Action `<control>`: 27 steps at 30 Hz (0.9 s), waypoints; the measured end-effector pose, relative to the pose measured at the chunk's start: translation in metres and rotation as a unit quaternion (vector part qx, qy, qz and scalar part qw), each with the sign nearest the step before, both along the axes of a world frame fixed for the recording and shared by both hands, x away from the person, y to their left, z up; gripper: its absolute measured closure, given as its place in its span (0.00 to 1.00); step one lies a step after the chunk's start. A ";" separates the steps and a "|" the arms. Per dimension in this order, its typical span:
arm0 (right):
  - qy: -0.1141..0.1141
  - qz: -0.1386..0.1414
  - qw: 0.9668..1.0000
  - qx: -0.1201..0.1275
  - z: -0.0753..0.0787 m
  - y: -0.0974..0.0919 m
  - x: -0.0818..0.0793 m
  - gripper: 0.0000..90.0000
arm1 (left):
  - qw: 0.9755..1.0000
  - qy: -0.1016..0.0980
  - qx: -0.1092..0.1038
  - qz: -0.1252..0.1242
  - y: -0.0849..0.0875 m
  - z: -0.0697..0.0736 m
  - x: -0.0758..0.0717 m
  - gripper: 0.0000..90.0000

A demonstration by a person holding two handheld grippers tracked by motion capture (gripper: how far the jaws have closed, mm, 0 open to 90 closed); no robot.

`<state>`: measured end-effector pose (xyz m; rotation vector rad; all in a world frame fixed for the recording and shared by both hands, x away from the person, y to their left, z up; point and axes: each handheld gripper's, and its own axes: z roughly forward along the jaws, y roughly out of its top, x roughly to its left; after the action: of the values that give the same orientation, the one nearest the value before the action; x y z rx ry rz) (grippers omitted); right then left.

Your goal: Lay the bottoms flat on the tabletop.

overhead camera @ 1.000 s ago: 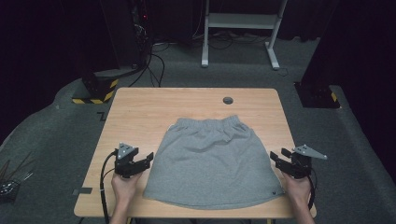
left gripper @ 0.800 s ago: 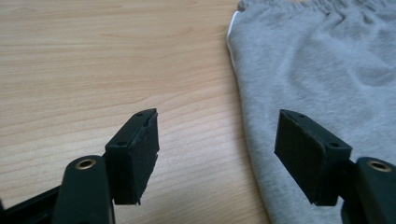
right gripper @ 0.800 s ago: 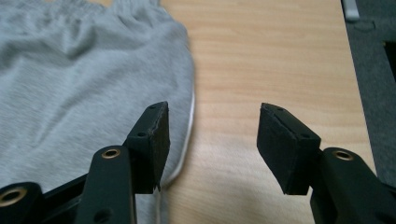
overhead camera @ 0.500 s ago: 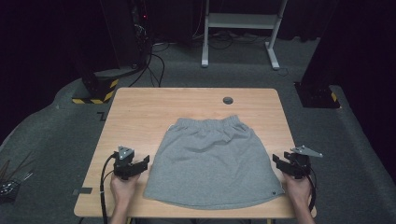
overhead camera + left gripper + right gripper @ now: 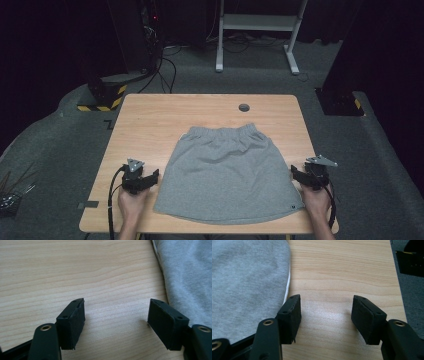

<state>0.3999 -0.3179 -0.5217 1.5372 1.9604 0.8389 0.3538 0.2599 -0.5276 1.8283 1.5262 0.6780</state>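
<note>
Grey soft-knit cotton skirt (image 5: 227, 175) flat at surface (image 5: 150, 125) centre, waistband at 12 o'clock; left tool (image 5: 141, 181) and right tool (image 5: 304, 176) both released, empty, flanking; limp, light—pinch hem corners.

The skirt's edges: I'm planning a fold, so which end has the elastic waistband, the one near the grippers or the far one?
The far end. The skirt narrows to a gathered waistband by the table's dark round hole; the wide curved hem lies at the person's side.
</note>
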 end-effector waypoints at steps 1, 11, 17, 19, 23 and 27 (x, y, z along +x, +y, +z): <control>0.000 -0.001 1.000 -0.001 0.000 0.000 0.000 0.43 | 1.000 0.001 0.000 0.000 0.000 0.000 0.000 0.34; 0.004 -0.003 1.000 0.000 0.000 0.000 0.001 0.36 | 1.000 0.006 0.014 0.004 -0.002 0.000 0.001 0.31; 0.006 -0.008 1.000 0.002 0.000 0.000 0.001 0.34 | 1.000 0.007 0.014 0.002 -0.002 0.000 0.001 0.30; 0.006 -0.014 1.000 0.001 -0.001 0.000 0.001 0.33 | 1.000 0.007 0.014 0.002 -0.002 0.000 0.001 0.30; 0.006 -0.015 1.000 0.001 -0.001 -0.001 0.001 0.33 | 1.000 0.007 0.014 0.002 -0.002 0.000 0.001 0.30; 0.006 -0.015 1.000 0.001 -0.001 -0.001 0.001 0.33 | 1.000 0.007 0.014 0.001 -0.002 0.000 0.001 0.30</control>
<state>0.4006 -0.3185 -0.5223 1.5729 1.9409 0.8224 0.3546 0.2577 -0.5281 1.8562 1.5354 0.6911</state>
